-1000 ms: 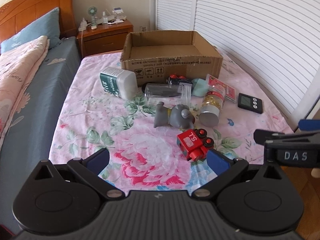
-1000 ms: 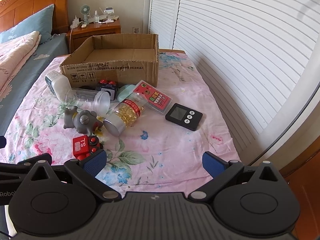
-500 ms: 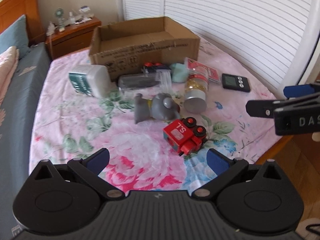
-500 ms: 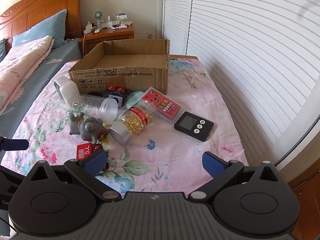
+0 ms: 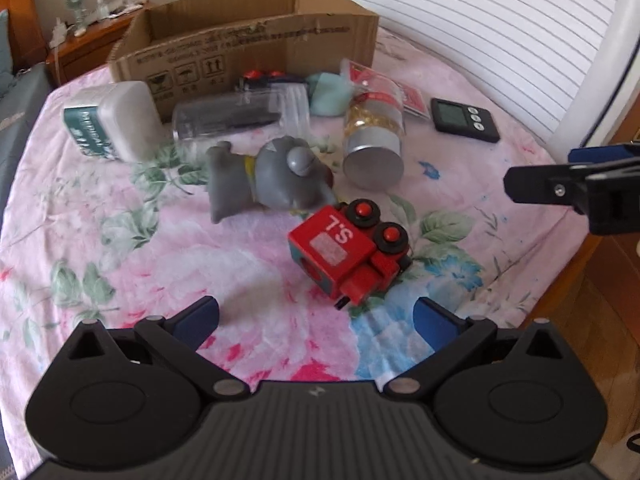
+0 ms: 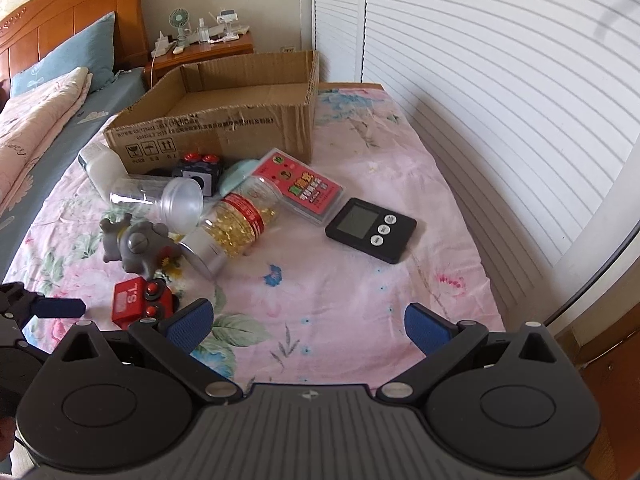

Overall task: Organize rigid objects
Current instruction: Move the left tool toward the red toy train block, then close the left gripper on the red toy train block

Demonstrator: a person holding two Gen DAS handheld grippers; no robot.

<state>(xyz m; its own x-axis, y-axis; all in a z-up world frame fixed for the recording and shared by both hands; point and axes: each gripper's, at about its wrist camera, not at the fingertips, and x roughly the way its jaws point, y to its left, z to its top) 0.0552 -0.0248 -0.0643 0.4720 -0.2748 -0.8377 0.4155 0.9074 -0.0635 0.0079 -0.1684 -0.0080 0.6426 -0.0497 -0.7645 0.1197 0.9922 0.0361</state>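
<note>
A red toy train [image 5: 347, 254] marked "S.L" lies on the floral sheet just ahead of my open left gripper [image 5: 316, 318]. Behind it lie a grey toy figure [image 5: 272, 178], a jar of yellow capsules [image 5: 374, 136], a clear plastic bottle [image 5: 240, 116] and a white and green bottle [image 5: 110, 122]. An open cardboard box [image 5: 256, 46] stands at the back. My right gripper [image 6: 306, 324] is open and holds nothing; the black timer [image 6: 370, 229] and red card pack [image 6: 306, 188] lie ahead of it. The train [image 6: 140, 302] shows at its left.
A dark cube with red buttons [image 6: 200, 170] and a teal object [image 6: 236, 172] sit against the box front. The bed's edge [image 6: 492, 280] runs along the white louvred doors [image 6: 500, 80]. A wooden nightstand [image 6: 200, 54] and pillows [image 6: 64, 56] lie beyond.
My left gripper has moved forward and right toward the red train, which now looms larger between its fingers. The right gripper has drifted a little and stays open.
</note>
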